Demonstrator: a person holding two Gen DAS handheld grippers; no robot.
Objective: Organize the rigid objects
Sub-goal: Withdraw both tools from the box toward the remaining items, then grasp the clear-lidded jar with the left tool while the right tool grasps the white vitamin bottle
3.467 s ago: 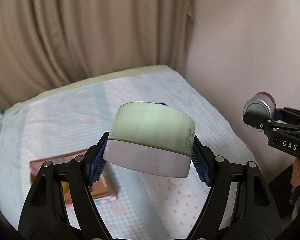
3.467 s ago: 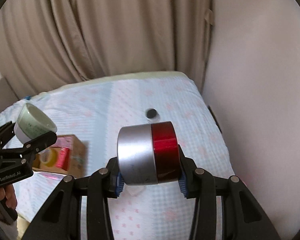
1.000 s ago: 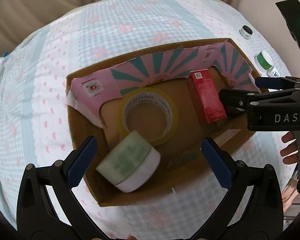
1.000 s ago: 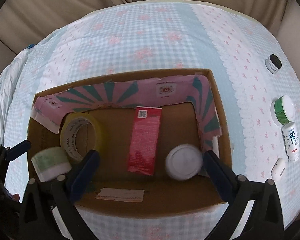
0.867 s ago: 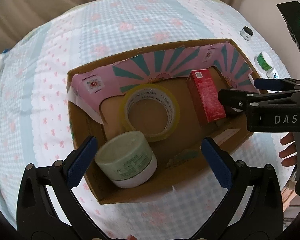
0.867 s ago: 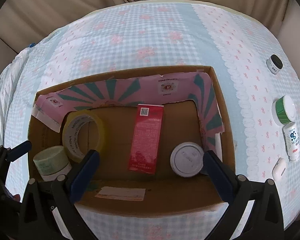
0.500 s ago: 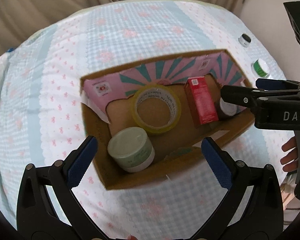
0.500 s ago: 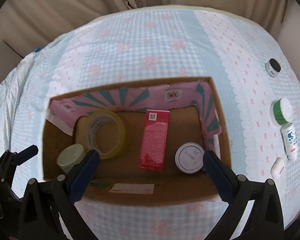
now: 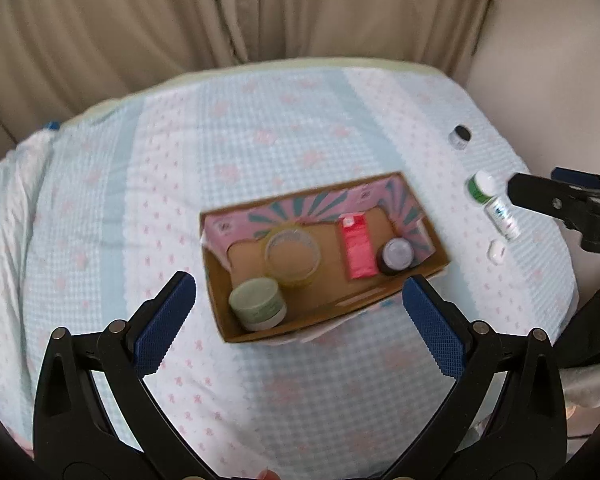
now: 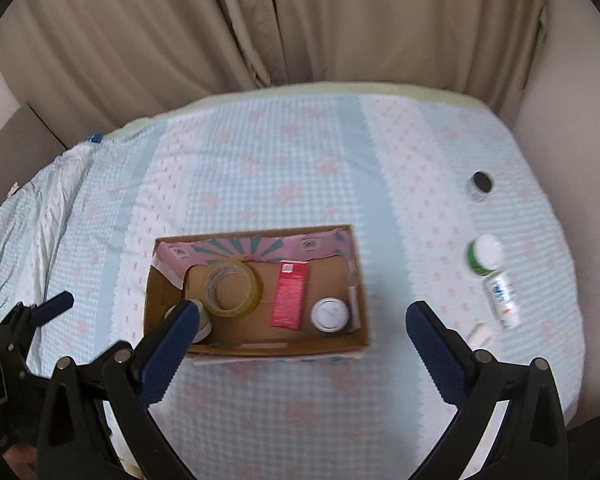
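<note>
A cardboard box [image 9: 420,280] [image 10: 362,344] with a pink patterned lining stands on the bed. Inside lie a pale green jar [image 9: 257,304], a tape roll [image 9: 292,255] [image 10: 231,288], a red carton [image 9: 356,252] [image 10: 290,294] and a silver-lidded tin [image 9: 398,254] [image 10: 330,314]. My left gripper [image 9: 298,318] is open and empty, above the box's near side. My right gripper [image 10: 296,340] is open and empty, above the box front. Loose on the bed to the right lie a black-lidded jar [image 10: 481,185], a green-and-white jar [image 10: 485,258], a white bottle [image 10: 502,300] and a small white case [image 10: 480,334].
The bed has a light blue checked cover [image 10: 280,152] with pink bows. Beige curtains [image 10: 260,20] hang behind it and a wall [image 9: 560,60] runs along its right side. The right gripper's body [image 9: 572,208] shows at the right edge of the left wrist view.
Both grippers let go of their items into the box and have since pulled up and back from it, so the box looks smaller and more of the bed shows.
</note>
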